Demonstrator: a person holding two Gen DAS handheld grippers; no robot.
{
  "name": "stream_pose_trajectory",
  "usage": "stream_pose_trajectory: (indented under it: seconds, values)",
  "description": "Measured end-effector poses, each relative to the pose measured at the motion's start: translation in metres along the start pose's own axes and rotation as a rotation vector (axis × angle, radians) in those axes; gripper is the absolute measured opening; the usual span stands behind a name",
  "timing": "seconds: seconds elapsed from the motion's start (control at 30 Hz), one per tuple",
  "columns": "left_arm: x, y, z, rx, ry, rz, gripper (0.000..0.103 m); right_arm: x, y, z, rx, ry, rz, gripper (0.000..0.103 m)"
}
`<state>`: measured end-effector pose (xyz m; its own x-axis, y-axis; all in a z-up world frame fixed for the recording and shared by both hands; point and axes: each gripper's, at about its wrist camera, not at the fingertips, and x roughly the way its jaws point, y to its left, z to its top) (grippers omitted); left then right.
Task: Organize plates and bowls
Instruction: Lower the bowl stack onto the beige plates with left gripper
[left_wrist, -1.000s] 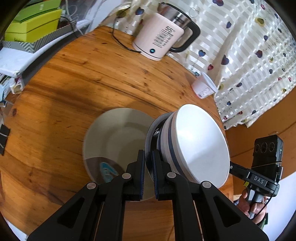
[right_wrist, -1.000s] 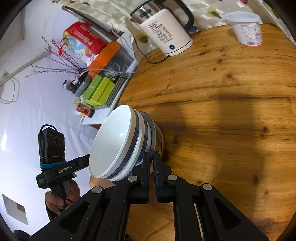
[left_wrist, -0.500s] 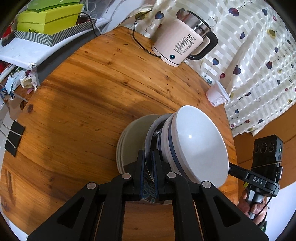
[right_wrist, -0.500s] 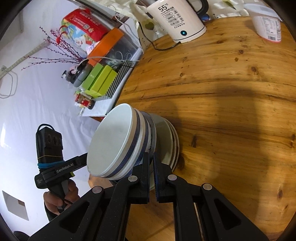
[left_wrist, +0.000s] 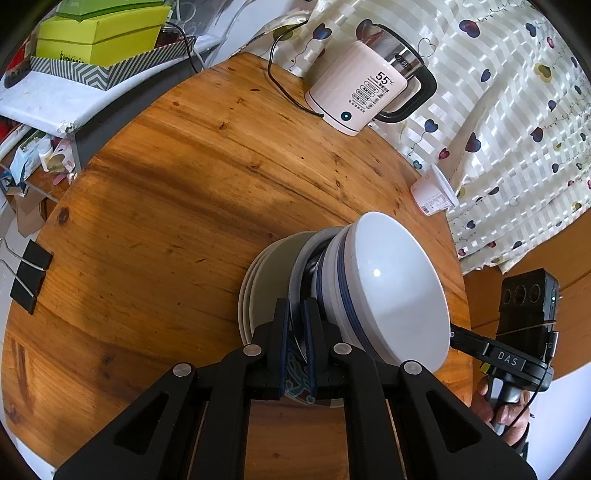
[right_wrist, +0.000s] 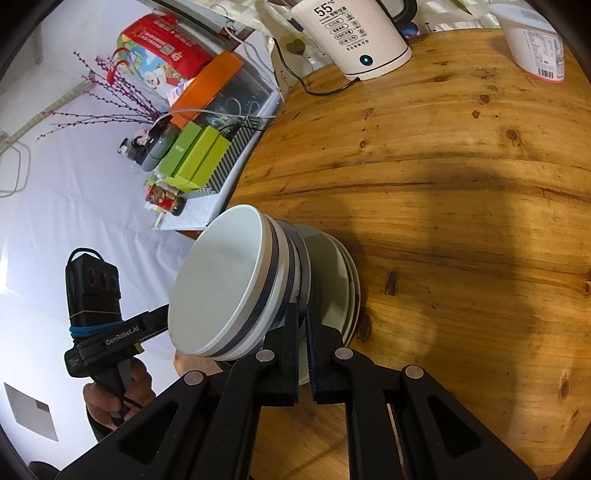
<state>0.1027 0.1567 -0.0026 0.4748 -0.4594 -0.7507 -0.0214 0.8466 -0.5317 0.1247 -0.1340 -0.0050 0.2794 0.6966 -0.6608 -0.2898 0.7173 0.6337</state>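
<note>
Nested white bowls with dark blue bands (left_wrist: 388, 291) (right_wrist: 221, 284) sit on a grey-rimmed plate with a blue pattern (left_wrist: 306, 254) (right_wrist: 303, 258). My left gripper (left_wrist: 295, 306) is shut on one edge of that plate. My right gripper (right_wrist: 302, 310) is shut on the opposite edge. Directly under the plate lies a stack of pale plates (left_wrist: 258, 284) (right_wrist: 336, 280) on the round wooden table (left_wrist: 166, 203); whether the two touch I cannot tell. Each view also shows the hand holding the other gripper (left_wrist: 506, 410) (right_wrist: 110, 402).
A white electric kettle (left_wrist: 362, 92) (right_wrist: 351, 33) with its cord stands at the table's far edge, a yoghurt cup (left_wrist: 434, 192) (right_wrist: 535, 44) beside it. Green boxes (left_wrist: 96, 33) sit on a shelf past the edge. A black binder clip (left_wrist: 29, 280) hangs at the left rim.
The held plate with the bowls has moved across and slightly down, from beside the pale plates to right over them. Both grippers stay shut on it.
</note>
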Motion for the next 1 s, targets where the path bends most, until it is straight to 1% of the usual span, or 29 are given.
stream_pose_trajectory:
  seconds: [0.27, 0.33, 0.4, 0.5, 0.57, 0.63, 0.7, 0.8, 1.0]
  values:
    - [-0.001, -0.001, -0.001, 0.002, -0.001, 0.007, 0.008, -0.001, 0.001, 0.0, -0.01, 0.001, -0.019, 0.008]
    - [-0.001, -0.001, -0.001, 0.003, -0.003, 0.01, 0.008, -0.002, 0.001, 0.0, -0.009, -0.006, -0.035, 0.012]
    - [-0.002, -0.003, -0.002, 0.008, -0.011, 0.018, 0.008, -0.006, 0.0, -0.001, -0.014, -0.015, -0.055, 0.023]
    - [-0.004, -0.005, -0.005, 0.017, -0.024, 0.032, 0.008, -0.012, 0.001, -0.002, -0.026, -0.03, -0.069, 0.033]
    - [-0.006, -0.008, -0.008, 0.028, -0.036, 0.049, 0.009, -0.017, 0.006, -0.005, -0.051, -0.041, -0.081, 0.037]
    - [-0.008, -0.011, -0.01, 0.042, -0.047, 0.064, 0.009, -0.021, 0.013, -0.008, -0.081, -0.05, -0.098, 0.039]
    - [-0.015, -0.015, -0.013, 0.064, -0.075, 0.085, 0.009, -0.024, 0.02, -0.012, -0.114, -0.059, -0.117, 0.042]
    - [-0.028, -0.023, -0.016, 0.097, -0.12, 0.094, 0.009, -0.029, 0.032, -0.018, -0.163, -0.073, -0.137, 0.045]
    - [-0.041, -0.037, -0.026, 0.142, -0.159, 0.13, 0.009, -0.034, 0.043, -0.029, -0.203, -0.087, -0.167, 0.046]
